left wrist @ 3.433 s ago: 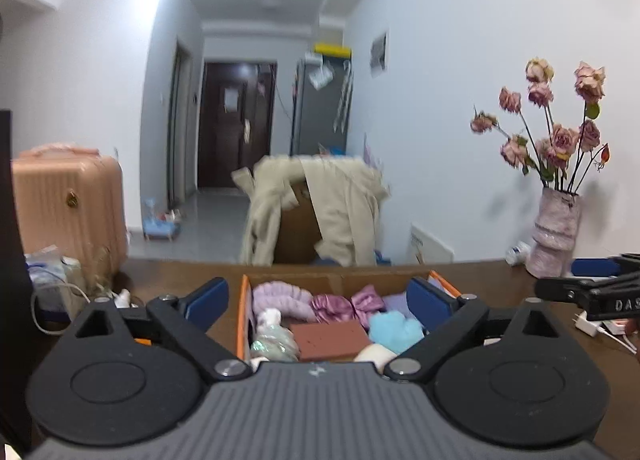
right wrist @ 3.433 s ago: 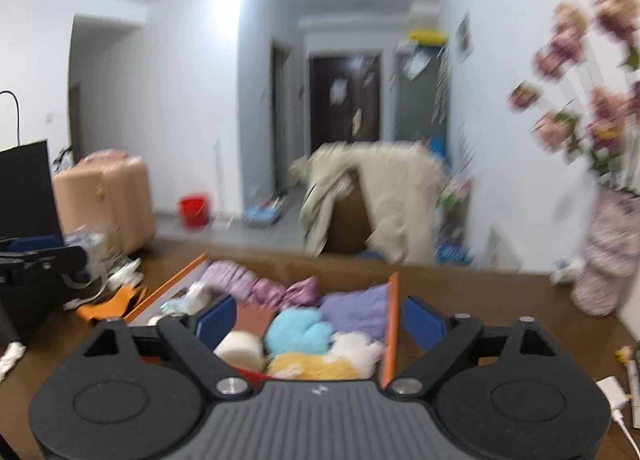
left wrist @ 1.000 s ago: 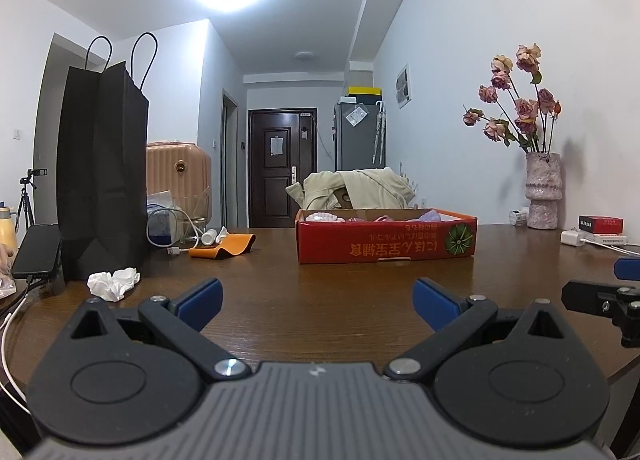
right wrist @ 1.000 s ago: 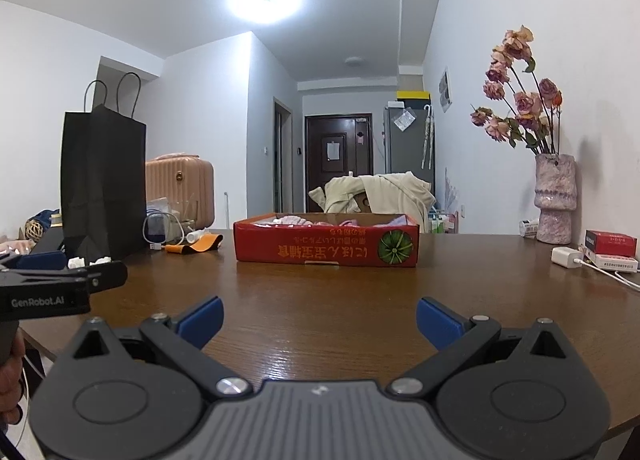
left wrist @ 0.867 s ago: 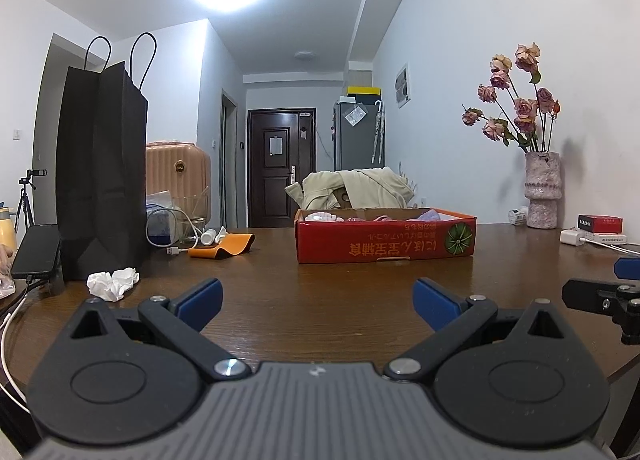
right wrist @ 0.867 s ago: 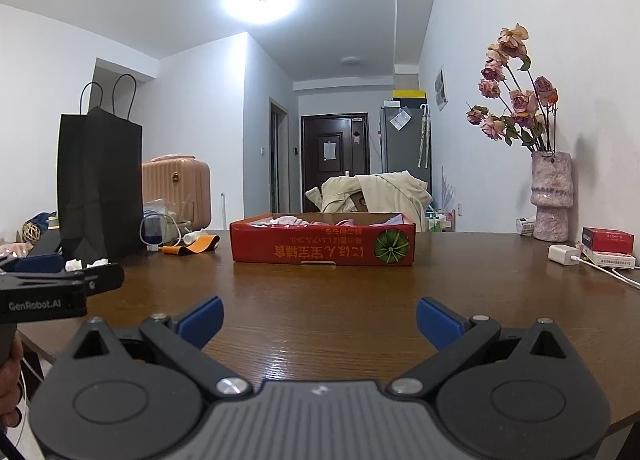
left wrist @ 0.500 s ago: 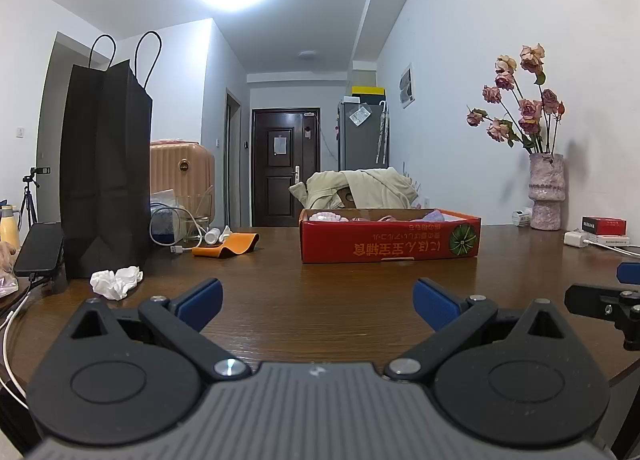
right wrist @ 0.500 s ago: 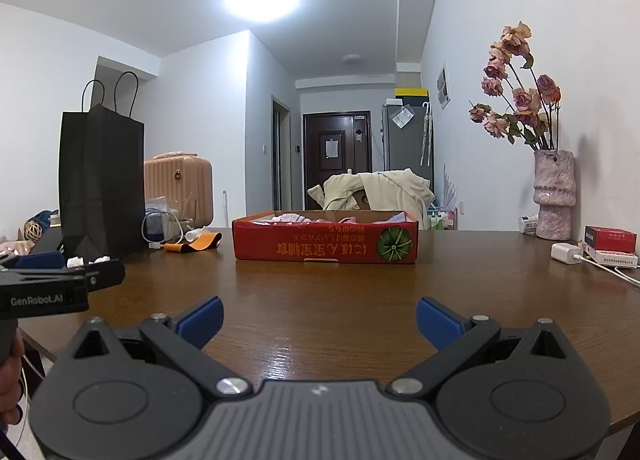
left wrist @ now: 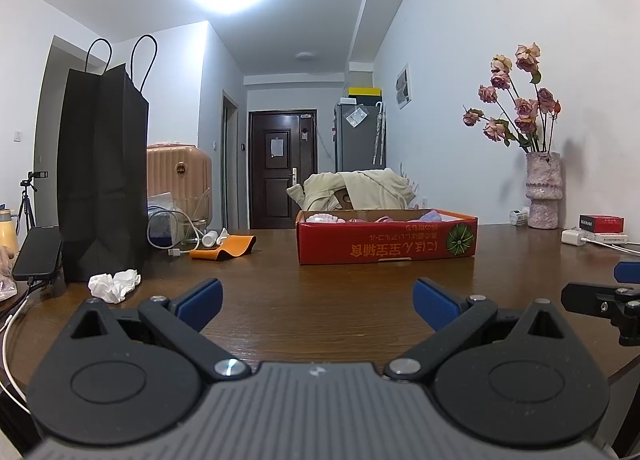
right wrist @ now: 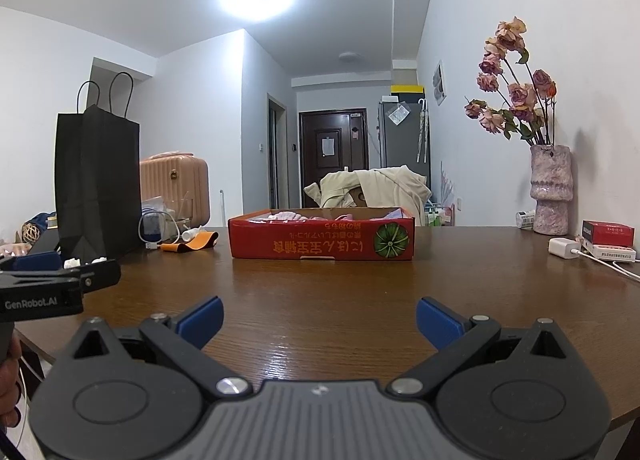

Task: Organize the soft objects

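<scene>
A low red cardboard box (left wrist: 386, 238) stands on the brown wooden table (left wrist: 320, 300), well ahead of both grippers; it also shows in the right wrist view (right wrist: 322, 238). Pink and purple soft items (left wrist: 332, 217) peek over its rim; most of the contents are hidden by the box wall. My left gripper (left wrist: 316, 300) is open and empty, low over the near table edge. My right gripper (right wrist: 318, 318) is open and empty, beside it on the right. Each gripper shows at the edge of the other's view.
A tall black paper bag (left wrist: 102, 176), a phone (left wrist: 38, 254), crumpled tissue (left wrist: 114, 284), cables and an orange strap (left wrist: 224, 248) are at the left. A vase of dried roses (left wrist: 542, 196), a red packet (left wrist: 602, 223) and a white charger (right wrist: 564, 248) are at the right.
Both grippers pulled back from over the box to the near table edge and dropped low. Over the last second they hold almost still and stay open.
</scene>
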The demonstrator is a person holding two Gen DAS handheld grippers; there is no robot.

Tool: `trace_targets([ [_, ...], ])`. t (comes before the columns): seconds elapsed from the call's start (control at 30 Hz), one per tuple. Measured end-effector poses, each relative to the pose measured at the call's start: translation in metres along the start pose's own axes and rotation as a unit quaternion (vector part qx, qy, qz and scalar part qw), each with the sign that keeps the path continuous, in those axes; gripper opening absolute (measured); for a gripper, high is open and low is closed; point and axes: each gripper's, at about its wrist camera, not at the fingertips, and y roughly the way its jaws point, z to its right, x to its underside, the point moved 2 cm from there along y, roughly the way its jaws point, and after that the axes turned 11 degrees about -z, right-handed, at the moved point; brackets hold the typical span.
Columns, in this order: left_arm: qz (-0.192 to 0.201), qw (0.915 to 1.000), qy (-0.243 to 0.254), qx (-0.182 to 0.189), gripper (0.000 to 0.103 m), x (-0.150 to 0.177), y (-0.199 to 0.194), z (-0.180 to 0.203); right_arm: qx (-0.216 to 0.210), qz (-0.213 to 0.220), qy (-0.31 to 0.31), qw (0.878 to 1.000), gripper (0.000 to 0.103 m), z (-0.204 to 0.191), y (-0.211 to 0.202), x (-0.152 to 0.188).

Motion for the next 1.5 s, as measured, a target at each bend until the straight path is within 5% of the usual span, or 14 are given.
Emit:
trace_targets([
  [1.5, 0.006, 1.0000, 0.001, -0.001, 0.103, -0.0055, -0.0029, -0.0010, -0.003, 0.012, 0.001, 1.000, 0.103, 0.0024, -0.0036, -0.0005],
])
